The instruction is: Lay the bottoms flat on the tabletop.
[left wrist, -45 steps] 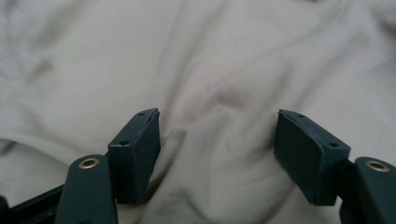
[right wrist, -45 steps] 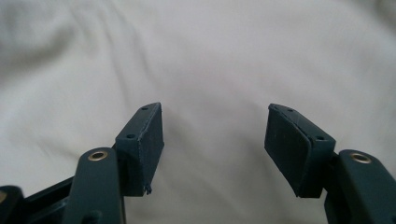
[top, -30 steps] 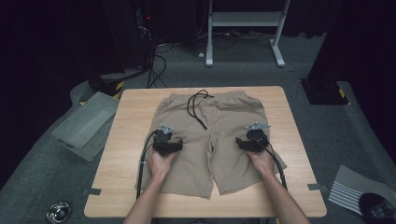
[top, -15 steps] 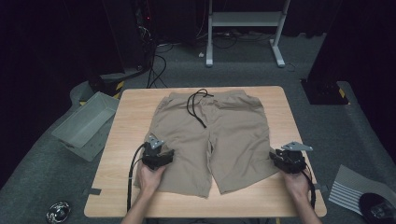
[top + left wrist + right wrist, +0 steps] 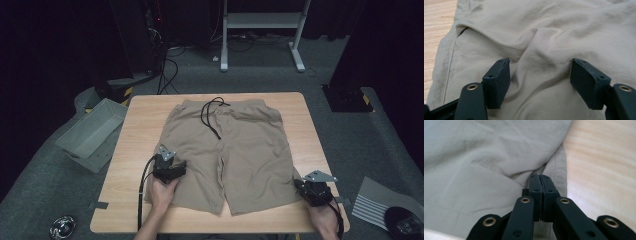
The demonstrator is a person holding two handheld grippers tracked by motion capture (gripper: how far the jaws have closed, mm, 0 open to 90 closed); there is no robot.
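From the high view the shorts (image 5: pixel 227 155) lie flat mid-counter (image 5: pixel 135 145); the left gripper view shows your left tongs (image 5: pixel 540 80) wide over soft, bunching cloth; the right gripper view shows your right tongs (image 5: pixel 540 185), just closed, pinching the right leg's side seam.

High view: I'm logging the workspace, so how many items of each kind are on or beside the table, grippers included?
Beige shorts, flat on the wooden table: 1
Black drawstring on the shorts: 1
Handheld grippers, left gripper and right gripper: 2
Grey bin on the floor at the left: 1
Total: 5
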